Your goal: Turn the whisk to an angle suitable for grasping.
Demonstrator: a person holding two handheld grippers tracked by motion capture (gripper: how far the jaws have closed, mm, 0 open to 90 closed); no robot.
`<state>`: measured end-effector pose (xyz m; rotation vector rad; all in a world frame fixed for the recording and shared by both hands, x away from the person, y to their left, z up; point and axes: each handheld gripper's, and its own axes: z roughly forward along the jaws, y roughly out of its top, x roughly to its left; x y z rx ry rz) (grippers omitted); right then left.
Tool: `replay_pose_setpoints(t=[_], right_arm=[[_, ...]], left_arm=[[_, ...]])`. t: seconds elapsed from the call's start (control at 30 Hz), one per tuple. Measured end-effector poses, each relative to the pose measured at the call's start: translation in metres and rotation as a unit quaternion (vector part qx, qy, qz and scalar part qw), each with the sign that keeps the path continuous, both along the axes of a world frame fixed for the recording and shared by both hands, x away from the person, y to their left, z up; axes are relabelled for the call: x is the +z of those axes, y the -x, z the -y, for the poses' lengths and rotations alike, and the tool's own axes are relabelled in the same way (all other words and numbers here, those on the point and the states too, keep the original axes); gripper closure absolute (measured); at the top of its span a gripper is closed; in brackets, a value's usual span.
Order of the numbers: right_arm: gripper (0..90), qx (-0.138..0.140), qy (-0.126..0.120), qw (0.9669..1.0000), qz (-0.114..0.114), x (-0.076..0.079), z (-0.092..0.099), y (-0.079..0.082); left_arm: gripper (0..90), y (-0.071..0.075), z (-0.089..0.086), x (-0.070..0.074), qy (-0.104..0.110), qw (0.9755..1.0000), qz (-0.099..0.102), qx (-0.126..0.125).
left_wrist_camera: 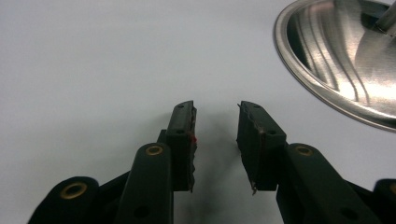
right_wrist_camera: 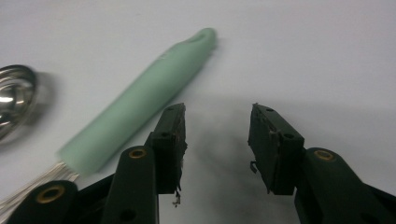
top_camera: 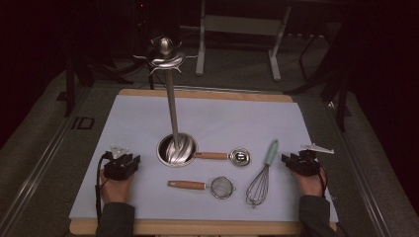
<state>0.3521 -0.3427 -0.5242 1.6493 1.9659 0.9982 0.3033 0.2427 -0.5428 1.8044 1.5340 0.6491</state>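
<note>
At the lower left of the high view the left tool [top_camera: 129, 159] rests wide and empty. At lower right the right tool [top_camera: 285, 159] gapes empty just beside the whisk [top_camera: 262, 177], whose green handle [right_wrist_camera: 140, 100] lies at centre left on the table [top_camera: 237, 118].

Green-handled whisk [top_camera: 261, 177] flat on mat [top_camera: 148, 123]

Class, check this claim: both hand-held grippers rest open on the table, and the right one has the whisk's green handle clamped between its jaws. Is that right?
Not quite. The right hand-held gripper is open with nothing between its jaws; the whisk's green handle lies beside it, outside one jaw, as the right gripper view shows. The left hand-held gripper is open too.
</note>
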Motion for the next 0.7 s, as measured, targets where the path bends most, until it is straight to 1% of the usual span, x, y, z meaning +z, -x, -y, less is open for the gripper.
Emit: replay_pose_setpoints(t=[0.07, 0.1, 0.17, 0.2, 0.23, 0.27, 0.33, 0.4, 0.57, 0.6, 0.63, 0.7], right_arm=[[55.5, 0.004, -0.002, 1.0000, -0.003, 0.001, -0.002, 0.001], [54.7, 0.016, -0.007, 0.9998, -0.006, 0.003, -0.008, 0.002], [54.3, 0.025, -0.017, 0.9995, -0.005, 0.006, -0.012, 0.003], [54.3, 0.025, -0.017, 0.9995, -0.005, 0.006, -0.012, 0.003], [53.9, 0.035, -0.024, 0.9991, -0.005, 0.009, -0.018, 0.004], [53.9, 0.035, -0.024, 0.9991, -0.005, 0.009, -0.018, 0.004], [53.5, 0.047, -0.023, 0.9986, -0.006, 0.011, -0.028, 0.004], [53.3, 0.056, -0.019, 0.9982, -0.012, 0.012, -0.035, 0.003], [52.5, 0.065, -0.019, 0.9972, -0.032, 0.011, -0.045, -0.003], [51.1, 0.067, -0.017, 0.9969, -0.036, 0.010, -0.047, -0.004], [51.0, 0.069, -0.014, 0.9968, -0.038, 0.010, -0.048, -0.005], [50.9, 0.073, -0.016, 0.9964, -0.040, 0.008, -0.050, -0.006]], left_arm=[[68.3, 0.000, 0.000, 0.000, 0.001, 1.0000, 0.000, 0.002], [69.6, 0.000, 0.000, 0.000, -0.002, 1.0000, 0.002, -0.001], [70.0, 0.000, 0.001, 0.000, -0.002, 1.0000, 0.001, -0.001], [70.1, 0.000, 0.001, 0.000, -0.004, 1.0000, 0.001, -0.003], [70.0, 0.000, 0.002, 0.000, -0.005, 1.0000, 0.001, -0.005], [70.0, 0.000, 0.002, 0.000, -0.005, 1.0000, 0.001, -0.005], [69.6, 0.000, 0.002, 0.000, -0.006, 1.0000, -0.001, -0.005], [68.8, 0.000, 0.002, 0.000, -0.007, 1.0000, -0.002, -0.005], [68.3, 0.000, 0.004, 0.000, -0.017, 0.9999, 0.003, -0.002], [68.1, 0.000, 0.005, 0.000, -0.018, 0.9998, 0.004, -0.002], [68.0, 0.000, 0.005, 0.000, -0.019, 0.9998, 0.004, -0.002], [67.7, 0.000, 0.005, 0.000, -0.019, 0.9998, 0.004, -0.001]])
